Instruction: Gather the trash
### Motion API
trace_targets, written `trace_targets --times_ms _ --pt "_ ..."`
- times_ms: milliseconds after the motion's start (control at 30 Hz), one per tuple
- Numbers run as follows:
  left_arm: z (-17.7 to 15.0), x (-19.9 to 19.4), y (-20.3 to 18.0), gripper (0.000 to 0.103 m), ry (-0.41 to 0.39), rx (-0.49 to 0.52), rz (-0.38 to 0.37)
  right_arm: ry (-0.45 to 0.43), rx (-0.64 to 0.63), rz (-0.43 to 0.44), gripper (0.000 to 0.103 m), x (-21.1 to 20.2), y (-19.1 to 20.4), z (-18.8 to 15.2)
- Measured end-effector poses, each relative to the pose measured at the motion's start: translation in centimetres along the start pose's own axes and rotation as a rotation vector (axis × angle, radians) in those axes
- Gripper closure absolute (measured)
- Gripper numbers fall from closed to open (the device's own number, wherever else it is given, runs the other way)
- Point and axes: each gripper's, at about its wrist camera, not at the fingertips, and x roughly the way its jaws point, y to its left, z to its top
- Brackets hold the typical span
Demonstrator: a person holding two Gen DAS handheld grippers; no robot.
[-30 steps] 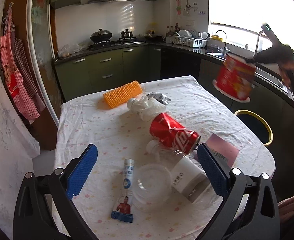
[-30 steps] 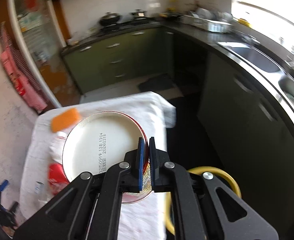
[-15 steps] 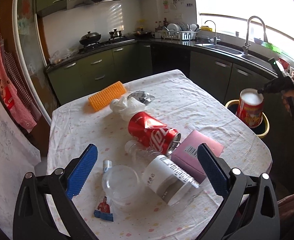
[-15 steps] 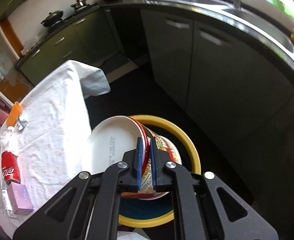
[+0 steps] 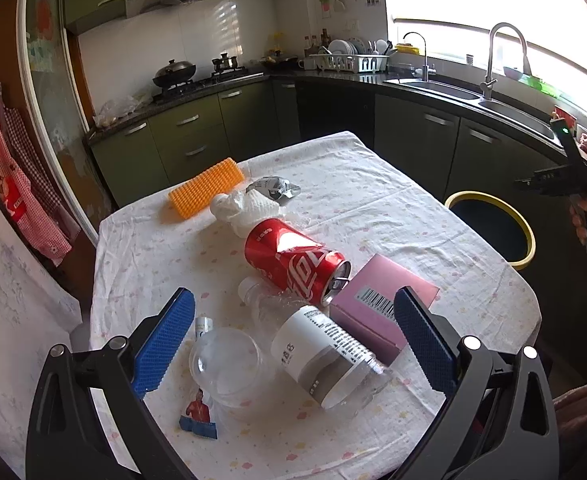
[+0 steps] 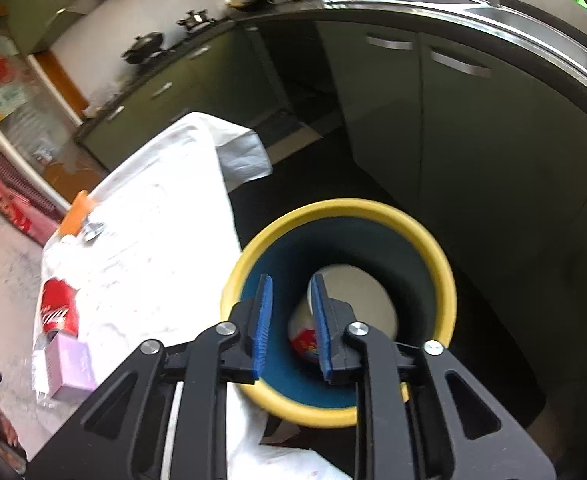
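The right gripper (image 6: 291,320) hung over the yellow-rimmed bin (image 6: 445,276) with its jaws parted and nothing between them, and a red and white noodle cup (image 6: 345,308) lay at the bottom of the bin, so this piece of trash seemed to be collected. The left gripper (image 5: 291,340) was wide apart and empty above the near edge of the table (image 5: 373,184), where most of the trash waited: a dented red can (image 5: 293,260) near the middle, a clear bottle with a white label (image 5: 321,348) lying against it, a pink box (image 5: 377,312) toward the near right corner, a clear plastic lid (image 5: 225,360) and a small printed sachet (image 5: 199,416) at the near edge, crumpled white tissue (image 5: 245,206) and a silver wrapper (image 5: 271,188) farther back. An orange ridged roll (image 5: 205,190) lay near the far left corner, and I cannot tell if it is trash. The risks were, in my judgement, these: the can and the bottle are round and touch each other, so a grasp on one could roll the other toward an edge; the bin stood beside the right edge of the table, below it, so a light piece released too high could miss its opening; the thin lid and sachet lie flat on the cloth, and the fingers could pinch the cloth with them.
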Motion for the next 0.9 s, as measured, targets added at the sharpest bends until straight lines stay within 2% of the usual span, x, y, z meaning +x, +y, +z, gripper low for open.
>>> trace_targets --times_ms 100,367,500,633,733,800,900 --pt "-0.4 -0.2 0.7 0.005 0.008 -0.01 0.015 -0.003 -0.01 0.04 0.082 -0.6 1.4 -1.6" --pt "-2.9 -1.4 4.8 0.005 0.034 -0.072 0.074 -0.011 -0.073 0.06 0.076 -2.5 4.9 -4.3" --pt "-4.5 -1.4 6.5 0.005 0.055 -0.054 0.104 -0.004 -0.088 0.073 0.075 -2.6 5.8 -5.0" --pt "-6.2 0.0 7.0 0.005 0.104 0.008 0.116 0.011 -0.098 0.083 0.075 -1.5 6.7 -5.0" --pt "-6.8 1.5 7.0 0.01 0.126 0.042 0.111 0.021 -0.1 0.092 0.075 -0.9 7.0 -5.3" --pt "-7.2 2.6 7.1 0.019 0.149 0.046 0.107 0.027 -0.102 0.097 0.074 -0.7 7.1 -5.5" --pt "-7.5 3.5 7.4 0.02 0.149 0.016 0.056 0.037 -0.105 0.097 0.072 -0.4 7.0 -5.6"
